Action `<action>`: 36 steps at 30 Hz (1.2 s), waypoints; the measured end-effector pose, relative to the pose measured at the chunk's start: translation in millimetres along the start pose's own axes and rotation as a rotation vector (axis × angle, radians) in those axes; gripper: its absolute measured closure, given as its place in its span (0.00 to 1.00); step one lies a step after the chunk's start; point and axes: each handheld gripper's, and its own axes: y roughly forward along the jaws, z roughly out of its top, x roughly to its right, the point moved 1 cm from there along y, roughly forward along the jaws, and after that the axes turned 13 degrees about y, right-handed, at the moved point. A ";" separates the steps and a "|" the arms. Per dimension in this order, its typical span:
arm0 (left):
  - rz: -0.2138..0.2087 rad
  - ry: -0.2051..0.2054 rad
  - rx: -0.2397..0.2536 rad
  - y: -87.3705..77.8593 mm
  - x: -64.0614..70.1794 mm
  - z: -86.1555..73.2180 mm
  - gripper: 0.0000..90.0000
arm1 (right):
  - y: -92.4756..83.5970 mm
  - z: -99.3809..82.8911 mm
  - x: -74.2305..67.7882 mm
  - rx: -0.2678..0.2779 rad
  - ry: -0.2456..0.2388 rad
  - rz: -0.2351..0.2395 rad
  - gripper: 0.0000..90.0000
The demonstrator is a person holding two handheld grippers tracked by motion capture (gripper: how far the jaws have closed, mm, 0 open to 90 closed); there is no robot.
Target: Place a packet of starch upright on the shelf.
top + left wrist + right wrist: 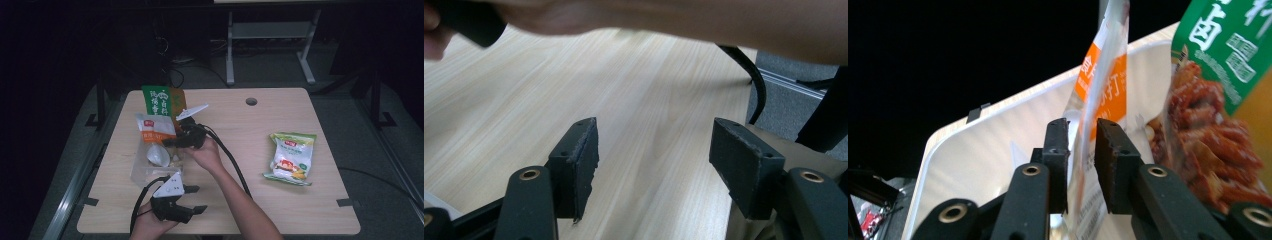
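Right claw (1082, 150): black two-jaw, flat matte pads with chipped edges, brass-ringed pivots. Jaws are parted a little, with the orange pouch (1100, 90) standing edge-on in the slot between them. A thin gap shows on each side of the film, so the pads read as released, not pressing. The pouch is glossy plastic, orange and white with printed characters, its sealed top edge above the pad tips. Just right of the claw stands the green bag (1228, 85), shiny film, green header, a photo of reddish-brown strips below. Both packets sit in a clear bin (142, 167), whose pale rim runs behind the claw.

High view: right claw (172, 141) reaches left into the bin, at the orange pouch (155, 127); green bag (162, 102) just beyond it.

Left claw (651, 160): jaws wide apart, nothing between them, bare pale wood-grain table (524, 100) under the pads. From above it (192, 199) sits near the table's front edge, below the bin. A yellow-green snack bag (291, 157) lies flat, well off to the right of both claws.
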 end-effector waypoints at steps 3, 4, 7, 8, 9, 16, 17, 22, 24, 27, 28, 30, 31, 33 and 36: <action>0.009 -0.011 0.000 -0.8 -1.9 0.0 0.39 | -7.3 -0.6 0.0 -0.005 -0.007 -0.033 0.78; 0.012 -0.012 0.001 -1.3 -2.5 0.0 0.39 | -10.1 -0.5 0.2 -0.007 -0.005 -0.026 0.77; 0.018 -0.015 0.002 -2.8 -4.1 -0.4 0.38 | -18.4 -0.4 -0.7 -0.007 -0.009 -0.027 0.75; 0.022 -0.016 0.004 -3.2 -4.8 -0.6 0.38 | -20.9 -0.5 -1.0 -0.007 -0.009 -0.028 0.74; 0.024 -0.017 0.003 -3.6 -5.4 -0.6 0.38 | -23.4 -0.9 -1.1 -0.012 -0.009 -0.030 0.73; 0.042 -0.026 -0.004 -1.6 -5.2 -0.7 0.32 | -37.5 -6.1 -1.3 -0.033 -0.016 -0.053 0.72; 0.042 -0.025 -0.005 -1.4 -5.1 -0.5 0.32 | -39.4 -6.9 -1.1 -0.034 -0.014 -0.050 0.72; 0.039 -0.015 -0.012 -0.5 -5.4 -0.7 0.31 | -47.8 -11.6 -2.0 -0.050 -0.027 -0.048 0.70; 0.039 -0.016 -0.011 -0.2 -5.6 -0.5 0.31 | -51.3 -13.7 -2.2 -0.053 -0.035 -0.055 0.70; 0.040 -0.017 -0.012 0.2 -5.7 -0.4 0.31 | -57.5 -16.7 -1.4 -0.054 -0.032 -0.060 0.69; 0.041 -0.017 -0.012 0.4 -5.6 -0.4 0.31 | -59.6 -17.7 -0.5 -0.050 -0.032 -0.060 0.68; 0.042 -0.018 -0.012 0.5 -5.5 -0.3 0.30 | -64.2 -20.0 1.1 -0.044 -0.033 -0.062 0.67; 0.041 -0.020 -0.012 0.6 -5.5 -0.3 0.30 | -66.9 -21.3 1.3 -0.043 -0.027 -0.061 0.67; 0.042 -0.019 -0.015 0.9 -6.0 -0.4 0.30 | -72.4 -24.5 2.5 -0.039 -0.020 -0.063 0.66; 0.038 -0.016 -0.016 1.6 -6.8 -0.2 0.30 | -80.4 -29.0 5.9 -0.038 -0.017 -0.071 0.64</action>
